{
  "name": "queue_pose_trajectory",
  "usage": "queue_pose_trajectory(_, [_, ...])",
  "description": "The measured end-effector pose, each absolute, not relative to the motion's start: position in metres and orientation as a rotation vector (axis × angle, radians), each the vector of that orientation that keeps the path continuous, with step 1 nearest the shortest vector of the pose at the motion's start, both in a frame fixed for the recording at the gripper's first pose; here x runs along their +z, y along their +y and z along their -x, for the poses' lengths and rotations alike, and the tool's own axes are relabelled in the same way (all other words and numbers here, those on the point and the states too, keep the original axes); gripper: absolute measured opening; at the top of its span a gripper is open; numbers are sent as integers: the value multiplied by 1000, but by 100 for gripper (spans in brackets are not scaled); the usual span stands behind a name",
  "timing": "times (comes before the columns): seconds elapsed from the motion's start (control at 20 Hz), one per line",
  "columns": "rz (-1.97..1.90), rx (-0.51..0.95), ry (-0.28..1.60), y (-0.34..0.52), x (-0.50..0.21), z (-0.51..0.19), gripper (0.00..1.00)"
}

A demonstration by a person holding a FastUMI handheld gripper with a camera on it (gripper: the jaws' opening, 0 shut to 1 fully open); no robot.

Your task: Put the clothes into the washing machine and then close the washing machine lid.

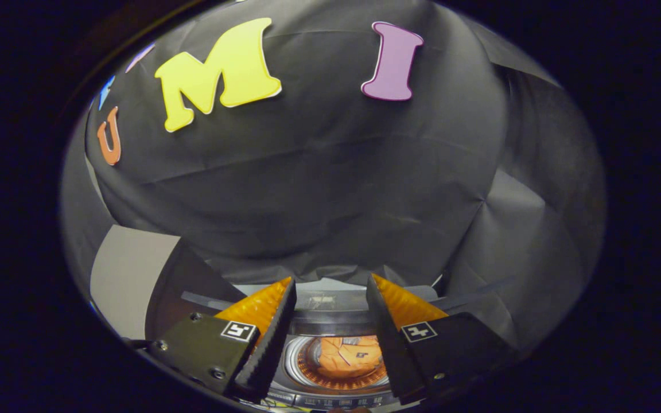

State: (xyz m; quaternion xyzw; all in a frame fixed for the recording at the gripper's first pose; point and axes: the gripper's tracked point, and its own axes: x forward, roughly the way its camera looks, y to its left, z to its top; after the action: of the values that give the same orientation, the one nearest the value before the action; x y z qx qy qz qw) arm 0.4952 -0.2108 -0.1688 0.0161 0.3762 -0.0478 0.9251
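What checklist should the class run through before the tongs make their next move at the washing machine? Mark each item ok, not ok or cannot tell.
1. Clothes in the drum: ok, orange garment lies in the washing machine drum.
2. Tongs free of load: ok, open, nothing between the fingers.
3. Lid shut: not ok, drum still uncovered.
4. Lid position: cannot tell, a raised panel left of the fingers may be it.
5. Other clothes left outside: cannot tell.

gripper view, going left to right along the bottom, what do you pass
raised washing machine lid → left finger of the open gripper → orange clothes down in the drum → right finger
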Motion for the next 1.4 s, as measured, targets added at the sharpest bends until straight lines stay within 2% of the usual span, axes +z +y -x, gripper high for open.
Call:
queue_pose_trajectory(0.9, [-31,-106,835,-205,-186,-425,78])
queue_pose_trajectory(1.4, [-58,-102,979,-195,-229,-359,78])
